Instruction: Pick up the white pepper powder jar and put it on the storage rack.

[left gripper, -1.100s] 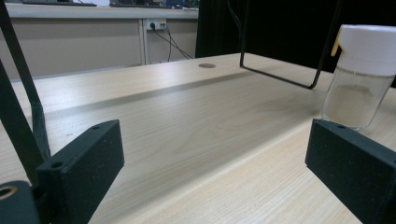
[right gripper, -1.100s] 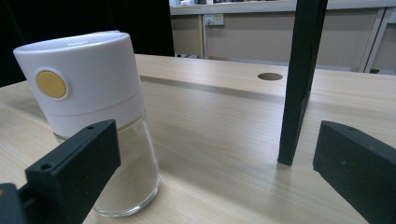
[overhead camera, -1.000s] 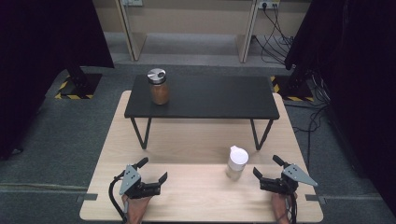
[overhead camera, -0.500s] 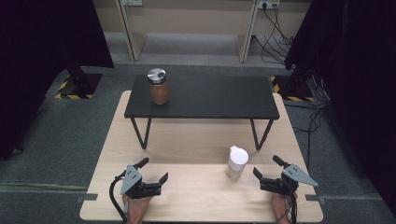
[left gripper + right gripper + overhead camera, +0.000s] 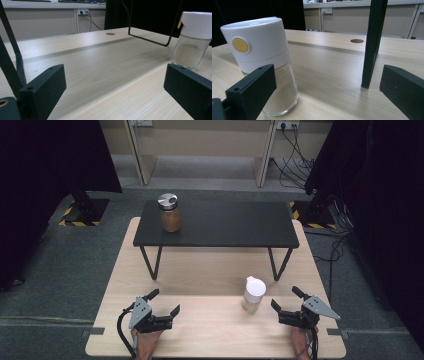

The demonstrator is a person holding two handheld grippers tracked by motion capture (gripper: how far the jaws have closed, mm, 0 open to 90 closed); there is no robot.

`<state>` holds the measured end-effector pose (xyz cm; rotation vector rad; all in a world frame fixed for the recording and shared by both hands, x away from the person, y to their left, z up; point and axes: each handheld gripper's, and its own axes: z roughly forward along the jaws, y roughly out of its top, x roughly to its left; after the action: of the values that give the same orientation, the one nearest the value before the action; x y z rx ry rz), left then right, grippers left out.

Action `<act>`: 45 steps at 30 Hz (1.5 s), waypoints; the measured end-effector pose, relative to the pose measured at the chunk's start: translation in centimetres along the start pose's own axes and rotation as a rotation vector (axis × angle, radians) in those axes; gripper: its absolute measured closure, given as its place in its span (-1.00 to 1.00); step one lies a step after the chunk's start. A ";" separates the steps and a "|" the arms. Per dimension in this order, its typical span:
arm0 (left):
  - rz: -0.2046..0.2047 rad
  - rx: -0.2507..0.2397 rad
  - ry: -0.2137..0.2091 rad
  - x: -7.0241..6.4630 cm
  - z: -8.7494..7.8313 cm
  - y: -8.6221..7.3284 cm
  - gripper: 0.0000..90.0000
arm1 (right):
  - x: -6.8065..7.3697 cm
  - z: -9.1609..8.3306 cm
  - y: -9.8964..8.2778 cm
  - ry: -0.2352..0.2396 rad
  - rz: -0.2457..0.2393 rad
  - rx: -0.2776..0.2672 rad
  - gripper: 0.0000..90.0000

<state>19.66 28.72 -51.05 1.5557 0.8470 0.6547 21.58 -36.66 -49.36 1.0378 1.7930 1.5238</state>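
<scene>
My right gripper (image 5: pixel 286 298) rests low on the wooden table (image 5: pixel 200 270), jaws spread wide with nothing between them, aimed toward the white-capped shaker (image 5: pixel 253 294), which stands upright just beside it to my left, apart from the jaws. In the right gripper view the shaker (image 5: pixel 263 62) rises behind my left-hand jaw; glass body, pale powder settled in the lower part, a round yellow spot on the white cap. One black leg of the small raised black table (image 5: pixel 372 42) stands just past the shaker, on its right in that view. My left gripper (image 5: pixel 164 301) sits well apart from the shaker on its other side, also low on the wood, jaws released and empty. In the left gripper view the shaker (image 5: pixel 193 40) stands beyond my right-hand jaw, with the thin wire leg of the black table behind it. The black table (image 5: pixel 220 225) spans the wood behind the shaker; on its far left end, well away from the shaker, stands a jar with a silver lid (image 5: pixel 169 213) holding something brown.
</scene>
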 end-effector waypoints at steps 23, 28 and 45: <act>-0.011 0.007 -0.011 0.3 0.1 0.1 -0.93 | 0.1 -0.2 -0.2 0.029 -0.034 -0.026 -0.99; -0.017 0.002 -0.010 0.3 0.0 0.0 -0.93 | -0.5 -0.1 -0.5 0.077 -0.051 -0.047 -0.99; -0.015 0.004 -0.008 0.3 0.0 0.0 -0.93 | -0.3 1.0 0.2 0.207 -0.050 -0.040 -0.96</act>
<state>19.87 28.94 -51.05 1.5535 0.8537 0.6356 22.65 -36.35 -49.37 0.8352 1.9030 1.6810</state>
